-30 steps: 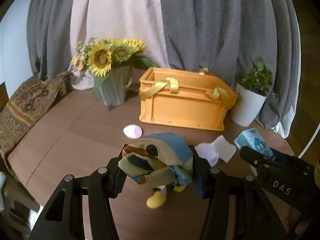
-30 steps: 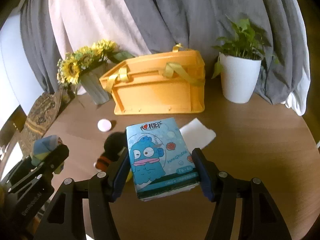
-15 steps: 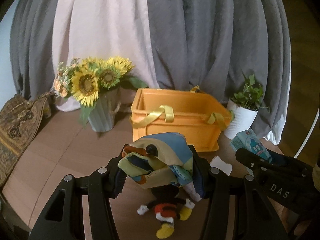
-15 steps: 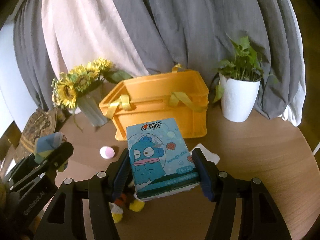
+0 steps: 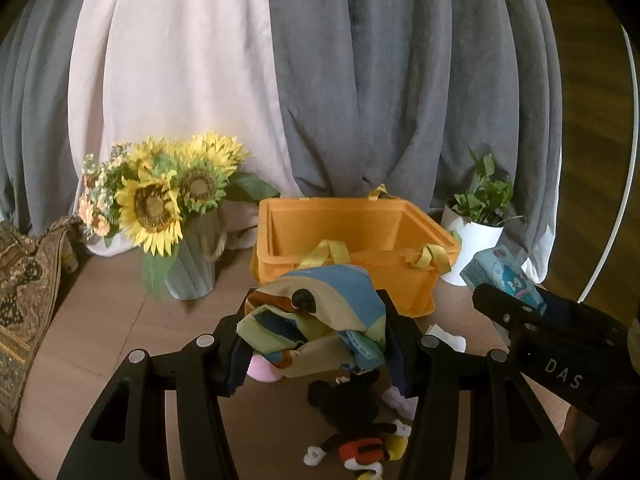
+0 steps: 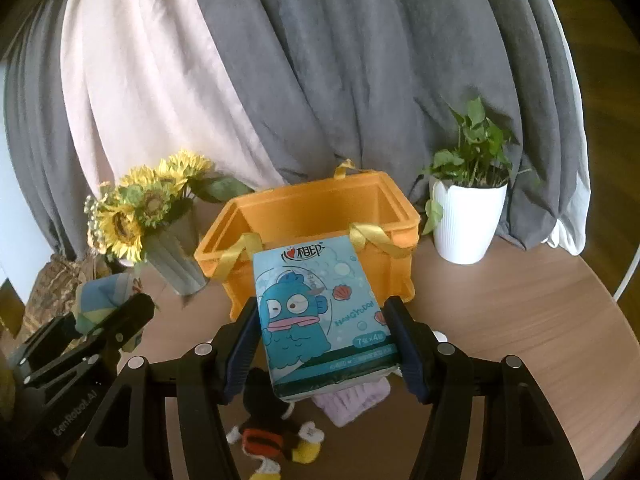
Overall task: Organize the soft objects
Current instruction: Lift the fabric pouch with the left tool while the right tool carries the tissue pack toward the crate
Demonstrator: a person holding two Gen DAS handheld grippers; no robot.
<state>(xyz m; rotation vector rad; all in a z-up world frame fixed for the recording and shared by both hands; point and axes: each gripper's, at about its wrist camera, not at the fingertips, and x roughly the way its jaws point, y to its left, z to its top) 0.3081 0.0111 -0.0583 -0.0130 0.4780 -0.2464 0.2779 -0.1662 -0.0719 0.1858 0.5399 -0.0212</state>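
My left gripper (image 5: 316,340) is shut on a folded multicoloured cloth (image 5: 320,316) and holds it high above the table, in front of the open orange crate (image 5: 344,228). My right gripper (image 6: 324,344) is shut on a blue tissue pack (image 6: 320,312) with a cartoon fish, also raised before the crate (image 6: 316,208). On the table below lie a Mickey plush toy (image 5: 356,428), a pink round puff (image 5: 260,370), a lilac cloth (image 6: 352,398) and a white tissue (image 5: 446,338). The right gripper shows in the left wrist view (image 5: 520,308).
A vase of sunflowers (image 5: 172,216) stands left of the crate. A white potted plant (image 6: 468,208) stands to its right. A patterned cushion (image 5: 20,280) lies at the far left. Grey and pink curtains hang behind the round wooden table (image 6: 520,320).
Both grippers have risen with their loads, so the crate's inside now shows. The plush toy and puff appear lower in view.
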